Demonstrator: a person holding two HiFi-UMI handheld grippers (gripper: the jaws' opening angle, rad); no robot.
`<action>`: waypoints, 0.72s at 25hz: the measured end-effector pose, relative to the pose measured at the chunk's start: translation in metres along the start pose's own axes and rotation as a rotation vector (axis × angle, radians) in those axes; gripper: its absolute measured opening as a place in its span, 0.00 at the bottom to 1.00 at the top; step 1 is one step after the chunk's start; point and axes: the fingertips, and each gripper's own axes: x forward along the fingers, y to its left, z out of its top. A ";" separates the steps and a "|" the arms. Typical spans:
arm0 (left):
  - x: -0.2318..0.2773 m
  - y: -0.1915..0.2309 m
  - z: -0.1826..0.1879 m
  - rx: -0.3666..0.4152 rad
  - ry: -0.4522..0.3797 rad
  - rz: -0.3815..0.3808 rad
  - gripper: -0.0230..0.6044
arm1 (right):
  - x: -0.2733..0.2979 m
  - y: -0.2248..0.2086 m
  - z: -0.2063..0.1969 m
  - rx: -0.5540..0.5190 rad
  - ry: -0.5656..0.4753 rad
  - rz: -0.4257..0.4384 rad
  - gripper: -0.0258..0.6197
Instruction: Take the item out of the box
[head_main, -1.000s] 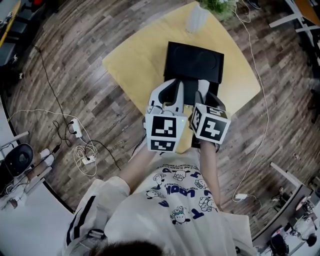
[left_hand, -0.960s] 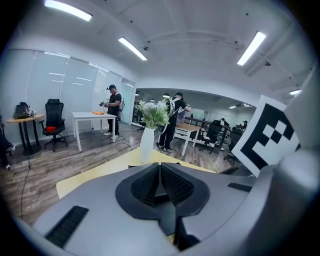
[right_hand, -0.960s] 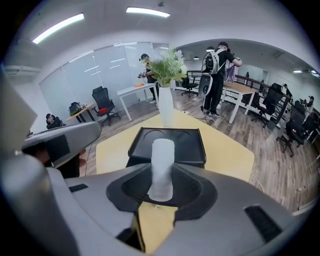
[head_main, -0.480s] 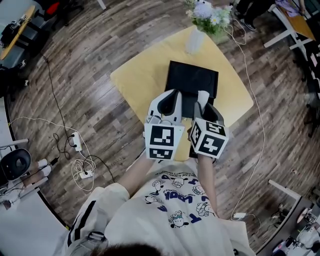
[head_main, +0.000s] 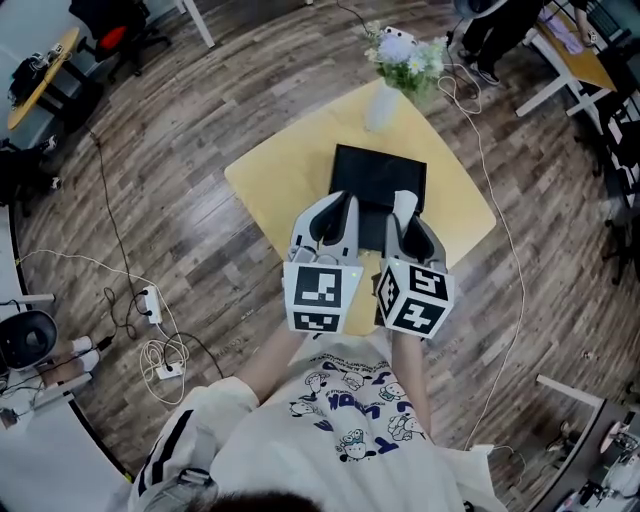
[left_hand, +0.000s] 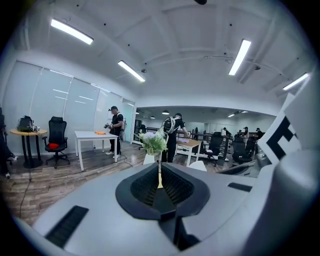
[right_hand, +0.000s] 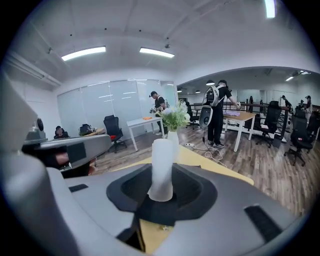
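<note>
Two grippers are held side by side over the near edge of the table (head_main: 270, 180), both pointing out across it.

Right gripper (head_main: 407, 225): jaws set fairly wide and clamped on the item (right_hand: 162, 165), a pale white cylinder. The grip is low on its body, with the pads on either side. The rest stands clear beyond the jaws, upright and leaning slightly. Holding it low likely kept the jaws out of the box's walls while the length came free.

Left gripper (head_main: 343, 205): jaws together with only a thin slit between the pads, and nothing is in them. It sits just beside the right one with no load. My guess is it's along as a spare, ready to steady the box if needed.

Item's place: in the right jaws, above the near end of the box (head_main: 378, 175) and not resting in it. The head view shows its white tip over the box's near right part.

Box: black and flat on the table, squarely ahead of both grippers. Its inside is too dark to tell whether anything else is left.

Vase (head_main: 380, 105) with flowers (head_main: 405, 55) stands at the far corner, well apart from the work.

Judgement: the lift-out looks mostly done. What remains is to carry the item clear of the box and set it down, probably on bare table beside it. The risk is that the cylinder is smooth and gripped low, so it could pivot in the pads if swung.
</note>
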 end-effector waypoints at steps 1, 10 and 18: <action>-0.001 -0.001 0.002 0.002 -0.006 0.001 0.08 | -0.003 0.000 0.004 -0.006 -0.018 -0.002 0.26; -0.014 -0.011 0.016 0.023 -0.052 0.005 0.08 | -0.028 0.004 0.029 -0.044 -0.163 -0.001 0.26; -0.023 -0.016 0.021 0.028 -0.089 0.000 0.08 | -0.040 0.005 0.037 -0.047 -0.252 0.009 0.26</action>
